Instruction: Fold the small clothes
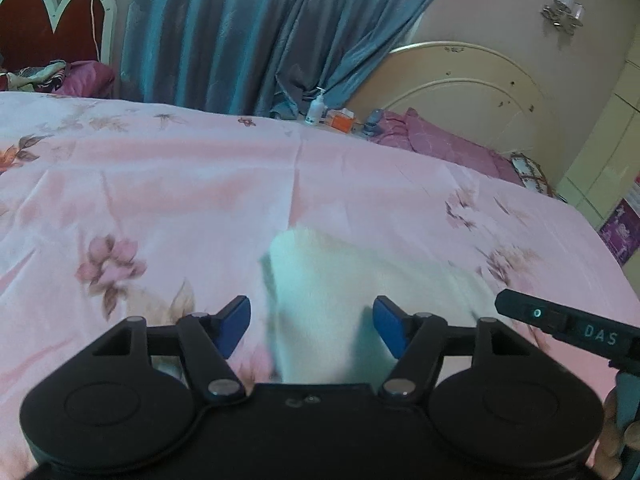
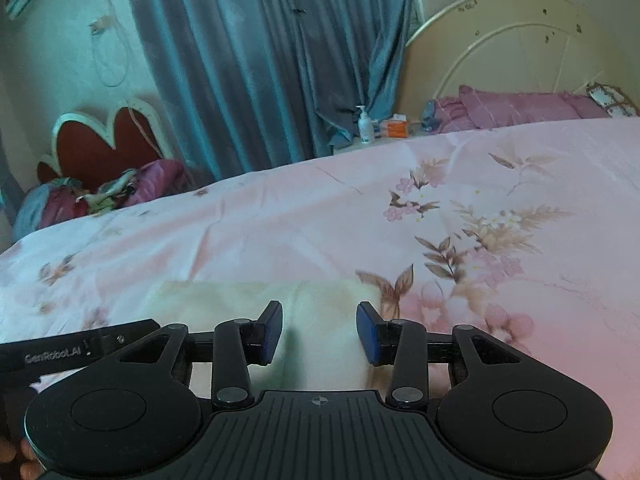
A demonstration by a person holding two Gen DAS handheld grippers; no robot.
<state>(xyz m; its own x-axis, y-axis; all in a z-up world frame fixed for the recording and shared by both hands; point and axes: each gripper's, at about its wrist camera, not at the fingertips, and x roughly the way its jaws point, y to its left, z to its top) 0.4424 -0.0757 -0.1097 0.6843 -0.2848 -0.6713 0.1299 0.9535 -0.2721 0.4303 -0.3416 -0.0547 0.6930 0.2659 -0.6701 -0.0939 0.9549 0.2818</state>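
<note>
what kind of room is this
Most likely a bedroom in a home. A bed spread with a pink floral sheet fills the view, a cream arched headboard with purple pillows stands at its far end, and blue-grey curtains hang behind.

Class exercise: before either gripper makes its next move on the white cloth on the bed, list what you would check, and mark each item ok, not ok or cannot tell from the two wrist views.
1. Cloth lies on the bedspread, in front of both grippers: ok.
2. Left gripper open, pads not pressing the cloth: ok.
3. Right gripper open, cloth seen between its fingers, no grip: ok.
4. Cloth lying flat and smooth: not ok; it is humped and blurred in the left view.
5. Where the cloth's near edge lies: cannot tell, hidden under the gripper bodies.
6. Bedspread beyond the cloth free of other things: ok; the bottle stands off the bed.
</note>
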